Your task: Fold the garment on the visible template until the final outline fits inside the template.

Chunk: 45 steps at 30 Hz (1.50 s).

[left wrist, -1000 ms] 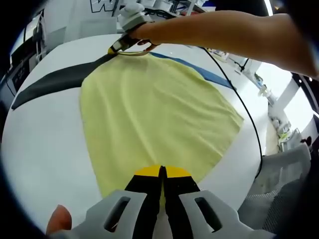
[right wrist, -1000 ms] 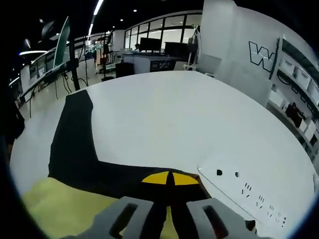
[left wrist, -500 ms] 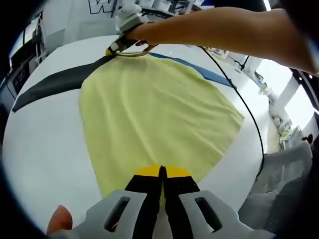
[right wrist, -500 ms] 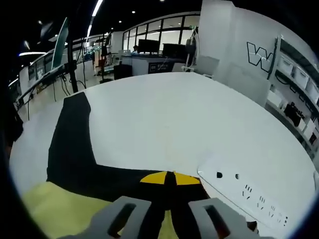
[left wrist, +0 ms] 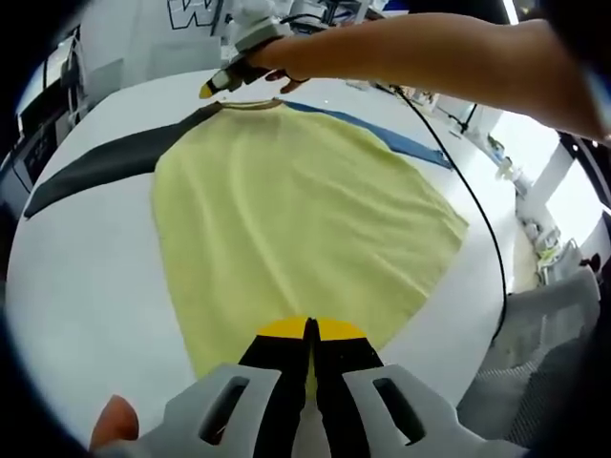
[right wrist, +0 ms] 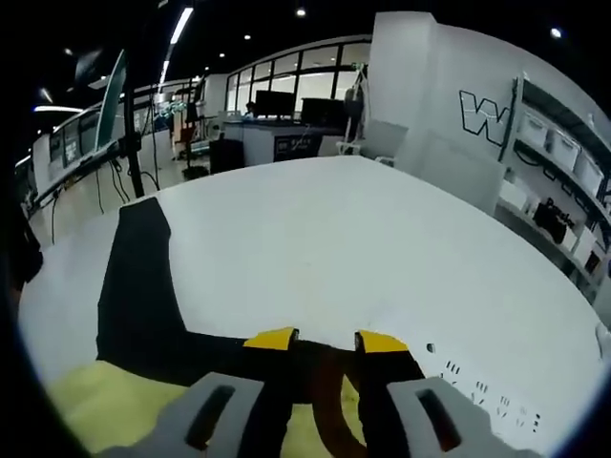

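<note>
A yellow garment lies spread flat on the white bench, covering most of a dark template whose black band runs out to one side and whose blue edge shows past the far side of the cloth. In the left gripper view, the left claw is pressed together with its yellow tips meeting, pinching the near hem of the garment. At the far end, by the collar, the right claw is held in a hand at the end of a bare forearm, just above the cloth and apart from it. In the right gripper view, the right claw stands parted with a clear gap between its yellow tips, nothing between them; under it lie the brown collar edge, the yellow fabric and the black L-shaped template. A cable trails across the bench.
</note>
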### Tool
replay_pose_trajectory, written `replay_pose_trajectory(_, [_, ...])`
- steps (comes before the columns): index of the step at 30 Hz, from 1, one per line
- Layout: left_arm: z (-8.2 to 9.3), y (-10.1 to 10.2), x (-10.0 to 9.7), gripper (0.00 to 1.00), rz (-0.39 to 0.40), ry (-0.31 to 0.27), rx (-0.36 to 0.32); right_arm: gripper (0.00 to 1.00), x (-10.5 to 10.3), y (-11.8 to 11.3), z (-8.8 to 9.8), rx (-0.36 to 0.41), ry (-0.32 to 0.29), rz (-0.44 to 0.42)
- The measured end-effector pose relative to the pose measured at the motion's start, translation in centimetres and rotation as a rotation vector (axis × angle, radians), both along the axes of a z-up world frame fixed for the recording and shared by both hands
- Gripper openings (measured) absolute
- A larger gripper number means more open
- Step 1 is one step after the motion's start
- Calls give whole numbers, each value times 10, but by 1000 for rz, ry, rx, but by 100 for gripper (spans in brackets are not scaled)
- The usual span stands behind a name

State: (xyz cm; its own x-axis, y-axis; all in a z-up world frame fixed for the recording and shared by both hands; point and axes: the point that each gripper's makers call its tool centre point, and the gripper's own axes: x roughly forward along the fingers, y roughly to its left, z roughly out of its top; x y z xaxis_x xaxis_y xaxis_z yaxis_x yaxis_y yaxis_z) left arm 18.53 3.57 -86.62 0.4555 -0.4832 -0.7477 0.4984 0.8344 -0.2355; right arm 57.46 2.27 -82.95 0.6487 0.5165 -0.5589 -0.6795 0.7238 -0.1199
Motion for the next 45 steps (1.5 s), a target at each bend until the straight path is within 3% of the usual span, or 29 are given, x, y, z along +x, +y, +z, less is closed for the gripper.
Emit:
replay_pose_trajectory(8, [0, 0, 0, 0, -3, -8, 5, 36, -10, -10, 22, 24, -24, -18])
replay_pose_trajectory(21, [1, -2, 2, 0, -26, -39, 33, 51, -64, -24, 75, 70, -93, -30])
replay_pose_trajectory(35, [3, -8, 2, 5, -62, -65, 48, 52, -94, -54, 106, 125, -131, -65])
replay_pose_trajectory(45, [4, -13, 1, 11, -90, -81, 71, 52, -139, -89, 123, 160, -168, -93])
